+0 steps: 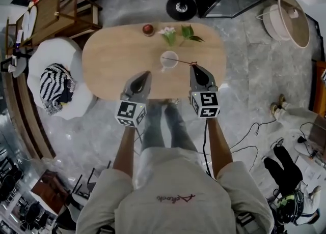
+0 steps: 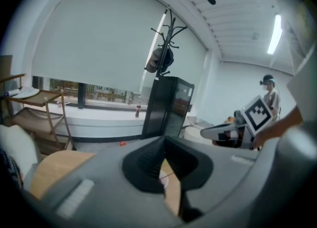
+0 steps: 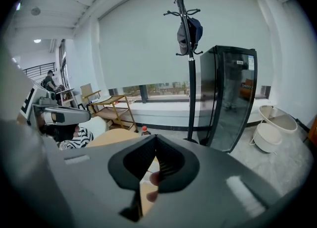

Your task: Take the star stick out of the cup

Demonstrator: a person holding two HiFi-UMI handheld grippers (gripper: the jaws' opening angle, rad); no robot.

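Note:
A white cup (image 1: 169, 60) stands near the middle of the oval wooden table (image 1: 112, 55). The star stick (image 1: 179, 61) is a thin rod that slants from the cup's mouth toward the right. Its red star end sits at the tip of my right gripper (image 1: 194, 67), which is shut on it. In the right gripper view the red star (image 3: 154, 176) shows between the closed jaws. My left gripper (image 1: 146, 74) hovers at the table's near edge, left of the cup, shut and holding nothing. Below its closed jaws, the left gripper view shows the cup (image 2: 163, 180) and stick (image 2: 168, 175).
At the table's far edge lie a small red round object (image 1: 148, 29), a white flower (image 1: 168, 34) and green leaves (image 1: 190, 33). A white chair with a striped cushion (image 1: 56, 83) stands left of the table. A coat stand base (image 1: 181, 7) stands behind it. Cables (image 1: 254, 131) trail on the floor at right.

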